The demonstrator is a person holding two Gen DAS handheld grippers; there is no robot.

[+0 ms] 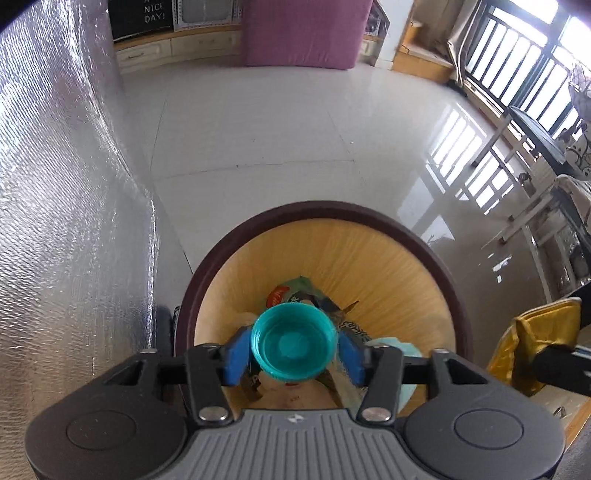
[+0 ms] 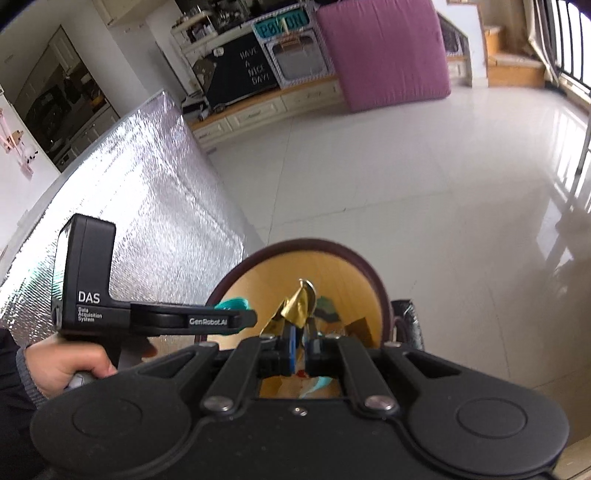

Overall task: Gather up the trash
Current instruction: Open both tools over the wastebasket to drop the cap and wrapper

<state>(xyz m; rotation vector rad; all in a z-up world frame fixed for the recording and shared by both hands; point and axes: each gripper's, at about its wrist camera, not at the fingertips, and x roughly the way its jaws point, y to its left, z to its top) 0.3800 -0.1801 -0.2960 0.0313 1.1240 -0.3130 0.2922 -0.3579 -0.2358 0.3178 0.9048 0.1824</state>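
A round bin with a dark maroon rim (image 1: pixel 332 208) (image 2: pixel 314 242) and a yellow liner stands on the floor below both grippers, with wrappers and paper inside. My left gripper (image 1: pixel 293 354) hangs over its mouth. A teal plastic cup (image 1: pixel 293 341) (image 2: pixel 232 304) sits between its blue pads (image 1: pixel 236 354); a thin gap shows at the right pad, so the jaws stand open. My right gripper (image 2: pixel 301 332) is shut on a crumpled gold foil wrapper (image 2: pixel 295 306) (image 1: pixel 535 339), held above the bin's right side.
A silver foil-covered surface (image 1: pixel 66 221) rises close on the left of the bin. Glossy white floor tiles (image 1: pixel 258 122) stretch ahead to a pink cushion (image 1: pixel 303 33) against low cabinets. Chair and table legs (image 1: pixel 517 206) stand at right by a barred window. A hand (image 2: pixel 66 365) grips the left tool.
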